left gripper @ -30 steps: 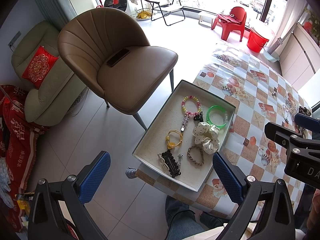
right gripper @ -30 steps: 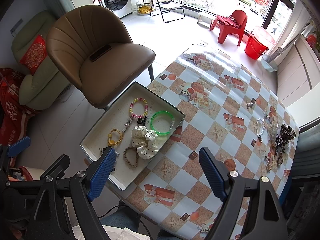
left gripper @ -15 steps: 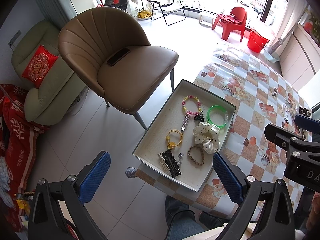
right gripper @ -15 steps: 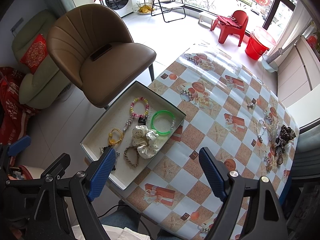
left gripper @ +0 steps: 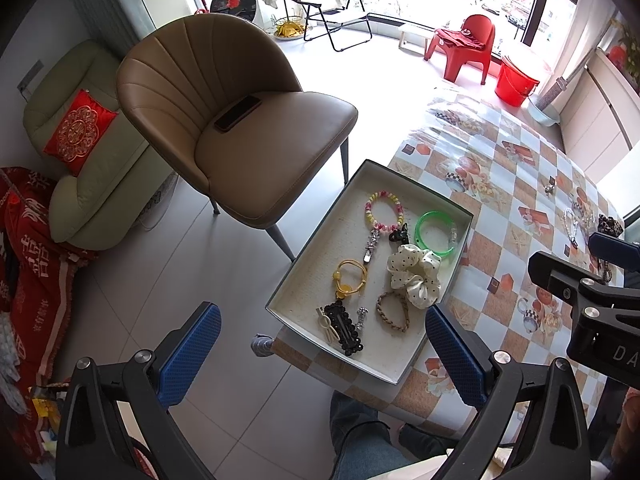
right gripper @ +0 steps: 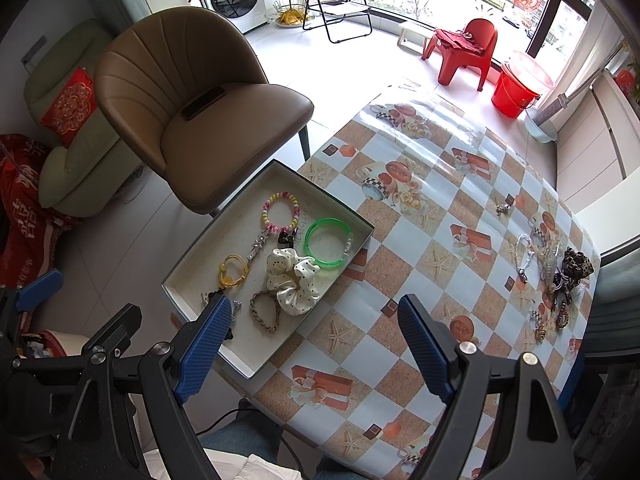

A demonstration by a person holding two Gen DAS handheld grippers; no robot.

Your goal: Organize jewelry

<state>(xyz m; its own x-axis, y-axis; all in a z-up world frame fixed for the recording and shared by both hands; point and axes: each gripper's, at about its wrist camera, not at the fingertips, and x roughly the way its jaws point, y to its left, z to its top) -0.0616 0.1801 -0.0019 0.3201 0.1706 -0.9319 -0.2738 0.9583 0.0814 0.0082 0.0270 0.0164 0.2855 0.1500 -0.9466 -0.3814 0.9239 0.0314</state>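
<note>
From the left wrist view, the tray (left gripper: 404, 376) in the middle of the frame already holds a beaded bracelet (left gripper: 383, 211), a green bangle (left gripper: 436, 233), a spotted scrunchie (left gripper: 414, 276) and several clips. I'd judge the sorting well begun. The left gripper (left gripper: 322, 354) hangs wide apart and empty at the bottom, with the tray just above it.

From the right wrist view, a loose pile of jewelry (right gripper: 554, 276) waits at the right edge of the table (right gripper: 420, 216). The right gripper (right gripper: 310, 350), spread open and empty, sits lower centre, well apart from that pile.
</note>
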